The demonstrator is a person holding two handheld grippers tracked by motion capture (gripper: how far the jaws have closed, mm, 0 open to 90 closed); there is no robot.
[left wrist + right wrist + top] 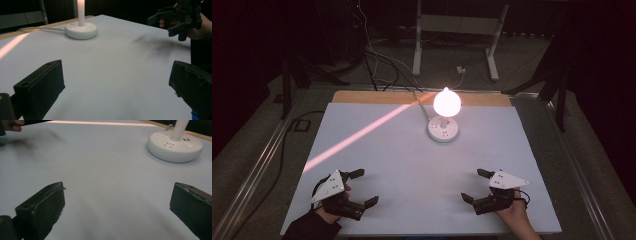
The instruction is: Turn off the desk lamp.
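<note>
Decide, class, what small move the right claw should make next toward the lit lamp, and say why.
Probably ease the right claw forward and a little left toward the lamp's round white base. Both claws rest open and empty at the near edge of the white table, the left claw too, and the lit lamp stands apart at the far middle, nearer the right side.

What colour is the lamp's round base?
White; the lamp base shows best in the right gripper view.
</note>
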